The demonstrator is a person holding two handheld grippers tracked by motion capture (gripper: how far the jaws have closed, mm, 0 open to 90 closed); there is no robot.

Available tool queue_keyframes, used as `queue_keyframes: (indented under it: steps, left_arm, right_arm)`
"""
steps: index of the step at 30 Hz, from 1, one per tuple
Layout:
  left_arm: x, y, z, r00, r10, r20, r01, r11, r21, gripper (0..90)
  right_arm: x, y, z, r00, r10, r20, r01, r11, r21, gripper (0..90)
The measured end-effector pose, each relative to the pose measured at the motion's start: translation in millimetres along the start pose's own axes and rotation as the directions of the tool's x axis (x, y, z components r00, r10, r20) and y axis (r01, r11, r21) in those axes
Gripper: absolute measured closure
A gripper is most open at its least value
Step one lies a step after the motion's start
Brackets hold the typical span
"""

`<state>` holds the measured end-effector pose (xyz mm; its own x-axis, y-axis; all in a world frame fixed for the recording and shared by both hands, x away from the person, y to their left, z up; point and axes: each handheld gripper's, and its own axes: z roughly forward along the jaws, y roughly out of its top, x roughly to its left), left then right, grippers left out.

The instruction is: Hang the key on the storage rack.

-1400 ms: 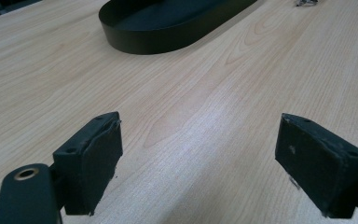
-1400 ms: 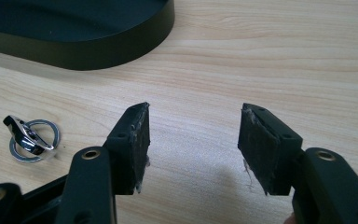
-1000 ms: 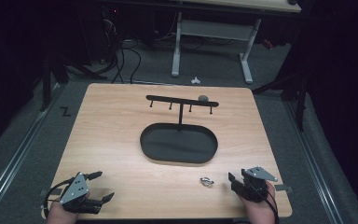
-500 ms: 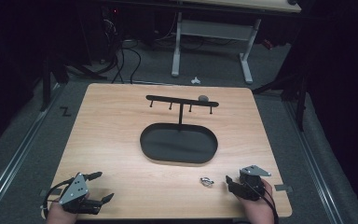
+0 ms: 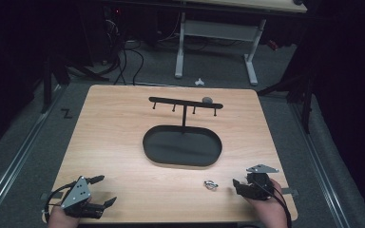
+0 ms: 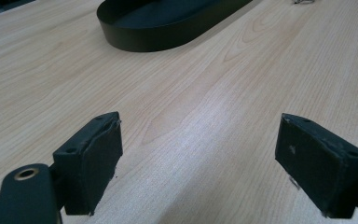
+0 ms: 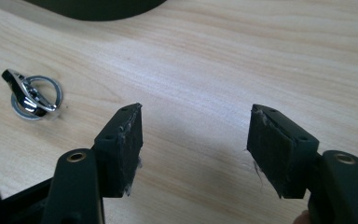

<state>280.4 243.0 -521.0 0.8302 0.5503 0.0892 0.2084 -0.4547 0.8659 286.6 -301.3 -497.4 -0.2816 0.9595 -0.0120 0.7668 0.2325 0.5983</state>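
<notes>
Item: key ring [image 7: 33,95], lying on the table [image 5: 123,137], left of the right gripper [image 7: 196,140], not yet grasped. Right jaws just opened wider, nothing between. Left gripper [image 6: 198,158] spread, empty. Hook stand [image 5: 185,105] unused; pickup remains.

A: How's my light?

B: From the high view I see the table [image 5: 123,142] lit from above, the room around it nearly black. Soft grain overall.

A: And the gripper views?

B: Bright. Pale glare mid-frame, soft shadows under the jaws, tray [image 6: 158,28] slightly blurred at top.
</notes>
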Motion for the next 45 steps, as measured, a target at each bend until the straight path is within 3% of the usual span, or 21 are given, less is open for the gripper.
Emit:
queue_keyframes:
  steps: [5,11,13,15,20,21,22,24,27,29,31,33,45]
  left_arm:
    - [-0.2,-0.1,-0.4,1.0000,-0.001,-0.004,0.001,1.0000,-0.001,15.3]
    - [0.0,-0.4,-0.6,1.0000,-0.004,-0.005,0.004,1.0000,-0.001,15.3]
    - [0.1,0.0,-0.2,1.0000,-0.003,-0.005,0.003,1.0000,-0.002,15.3]
    - [0.2,0.2,0.1,1.0000,-0.001,-0.004,0.001,1.0000,-0.003,15.3]
    - [0.5,0.4,0.2,1.0000,-0.001,-0.005,0.001,1.0000,-0.006,15.3]
    - [0.7,0.7,0.2,1.0000,-0.003,-0.007,0.003,0.9999,-0.010,15.3]
    - [0.7,0.7,0.2,1.0000,-0.003,-0.007,0.003,0.9999,-0.010,15.3]
    - [1.4,1.4,1.0,1.0000,-0.004,-0.007,0.004,0.9999,-0.013,15.3]
    - [1.7,1.9,2.3,1.0000,-0.006,-0.007,0.006,0.9999,-0.014,15.3]
    - [2.3,2.5,4.0,1.0000,-0.006,-0.008,0.006,0.9999,-0.013,15.3]
    - [2.5,2.7,4.5,0.9999,-0.006,-0.008,0.006,0.9999,-0.012,15.3]
    - [2.9,3.5,5.8,0.9999,-0.008,-0.010,0.008,0.9999,-0.012,15.3]
    - [3.7,8.1,13.7,0.9998,-0.006,-0.017,0.005,0.9998,-0.019,15.3]
  right_arm:
    - [0.3,2.3,4.1,0.9998,-0.015,-0.014,0.016,0.998,0.055,31.3]
    - [2.7,9.5,5.7,0.9989,-0.043,-0.021,0.045,0.991,0.129,29.3]
    - [3.6,14.2,4.5,0.9982,-0.059,-0.016,0.060,0.983,0.172,28.8]
    - [4.0,15.2,4.4,0.9980,-0.061,-0.016,0.063,0.982,0.179,28.7]
    - [3.2,23.4,1.9,0.9969,-0.077,-0.014,0.078,0.968,0.240,27.6]
    - [2.6,26.9,0.4,0.9965,-0.082,-0.017,0.084,0.960,0.268,27.6]
    - [2.6,26.9,0.4,0.9965,-0.082,-0.017,0.084,0.960,0.268,27.6]
    - [0.7,33.4,-3.5,0.9956,-0.090,-0.023,0.093,0.949,0.300,27.4]
    - [-1.3,37.8,-5.9,0.9959,-0.085,-0.028,0.090,0.945,0.316,26.4]
    - [-1.8,42.6,-7.2,0.9945,-0.097,-0.039,0.105,0.931,0.351,25.3]
    - [-1.2,43.8,-7.2,0.9939,-0.102,-0.042,0.110,0.927,0.359,25.4]
    - [2.3,46.9,-7.1,0.9909,-0.125,-0.050,0.135,0.915,0.380,25.4]
    - [11.3,50.1,1.6,0.9839,-0.164,-0.071,0.179,0.889,0.421,24.9]
